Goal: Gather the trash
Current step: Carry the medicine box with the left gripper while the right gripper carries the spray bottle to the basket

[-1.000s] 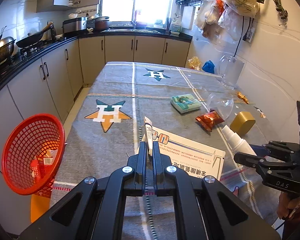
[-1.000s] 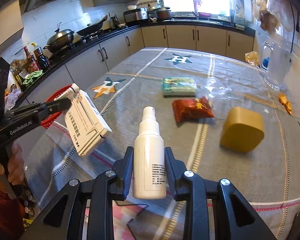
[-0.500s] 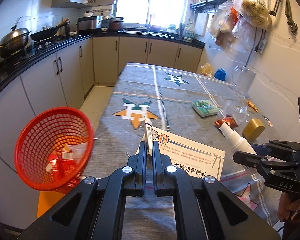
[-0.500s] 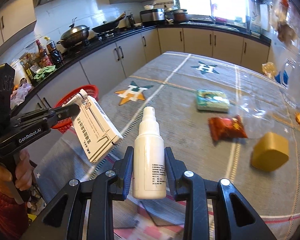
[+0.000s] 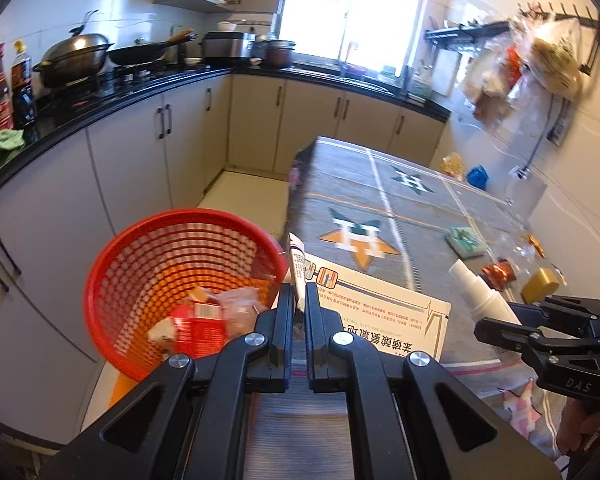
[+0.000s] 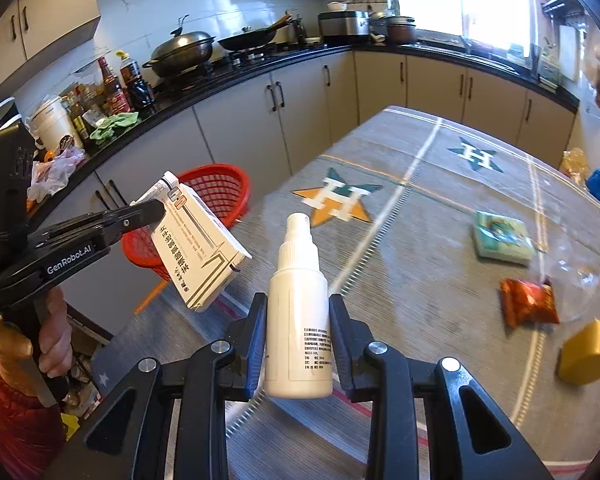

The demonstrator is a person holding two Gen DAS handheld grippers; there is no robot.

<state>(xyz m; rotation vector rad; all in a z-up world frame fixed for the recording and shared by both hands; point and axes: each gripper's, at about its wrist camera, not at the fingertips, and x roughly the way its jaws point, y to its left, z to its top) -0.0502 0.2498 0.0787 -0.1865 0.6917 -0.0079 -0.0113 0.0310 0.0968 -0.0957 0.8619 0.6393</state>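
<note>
Kitchen, dark worktop along the left wall; table (image 6: 440, 216) under a grey cloth with star prints. Compared with a second ago, both wrist views have swung left: the red mesh basket (image 5: 140, 248), then at the left margin of the left view, now sits just beyond and left of the left gripper (image 5: 299, 304).

Left gripper: jaws nearly shut, pinching one end flap of the white medicine carton (image 5: 384, 312); carton hangs clear of the table, near the basket rim but not over it.

Right gripper (image 6: 298, 336): jaws part-way closed on the white spray bottle (image 6: 298, 300), upright, lifted, over the table's near end.

Basket already holds red and white packets.

Judgement: carry phase nearly over; carton release next, bottle after.

Left on the table, far right: green packet (image 6: 502, 238), red wrapper (image 6: 528, 304), yellow block (image 6: 588, 352).
</note>
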